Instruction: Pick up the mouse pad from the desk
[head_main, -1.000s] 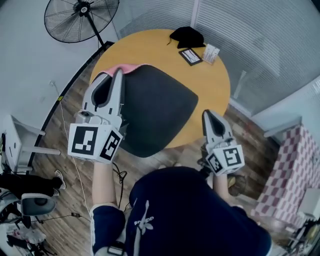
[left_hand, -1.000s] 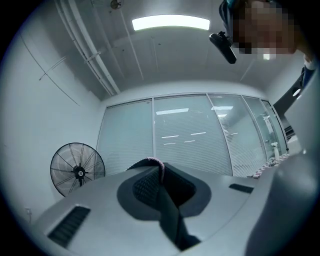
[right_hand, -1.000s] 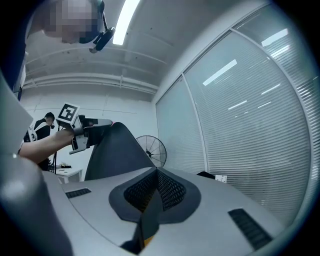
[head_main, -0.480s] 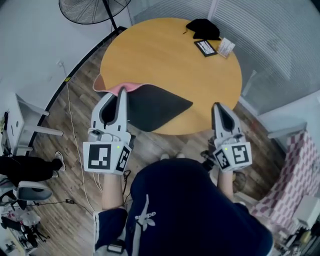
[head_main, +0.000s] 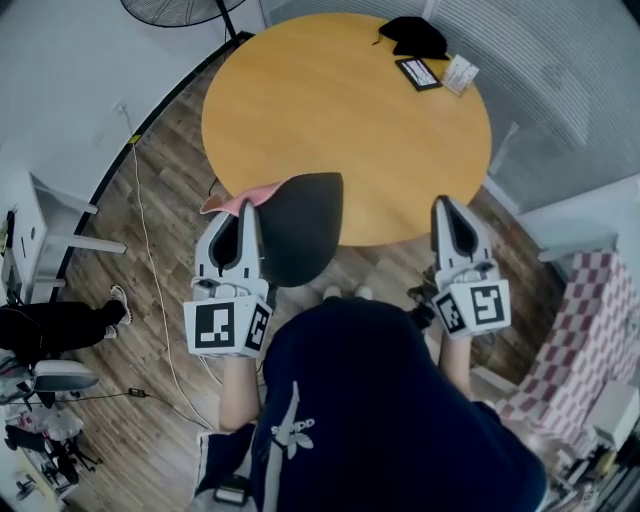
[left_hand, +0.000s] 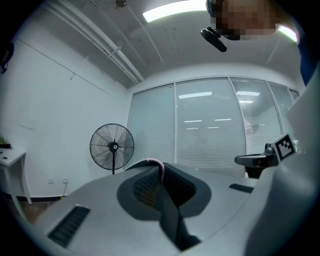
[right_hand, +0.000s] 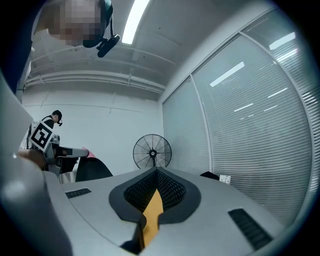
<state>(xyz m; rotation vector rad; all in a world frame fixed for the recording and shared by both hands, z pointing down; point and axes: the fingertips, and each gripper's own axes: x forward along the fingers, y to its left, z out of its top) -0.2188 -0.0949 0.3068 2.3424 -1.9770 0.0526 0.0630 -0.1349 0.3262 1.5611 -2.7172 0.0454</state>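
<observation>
The mouse pad (head_main: 300, 225) is black with a pink underside (head_main: 232, 201). It hangs off the near edge of the round wooden table (head_main: 340, 110), pinched at its pink-edged corner by my left gripper (head_main: 247, 206), which is shut on it. In the left gripper view the pad's pink rim (left_hand: 152, 163) sticks up between the jaws. My right gripper (head_main: 444, 204) hovers by the table's near right edge, shut and holding nothing. The right gripper view shows the table's orange top through the thin slit, and the hanging pad (right_hand: 93, 171) off to the left.
At the table's far side lie a black bundle (head_main: 412, 35), a dark flat card (head_main: 418, 73) and a white card (head_main: 460, 73). A standing fan (head_main: 180, 8) is behind the table. There is a white desk (head_main: 40, 250) at left, with a cable on the wood floor.
The left gripper has pulled the pad toward the person and lower, from lying over the table to hanging past its near edge. The right gripper shifted only slightly.
</observation>
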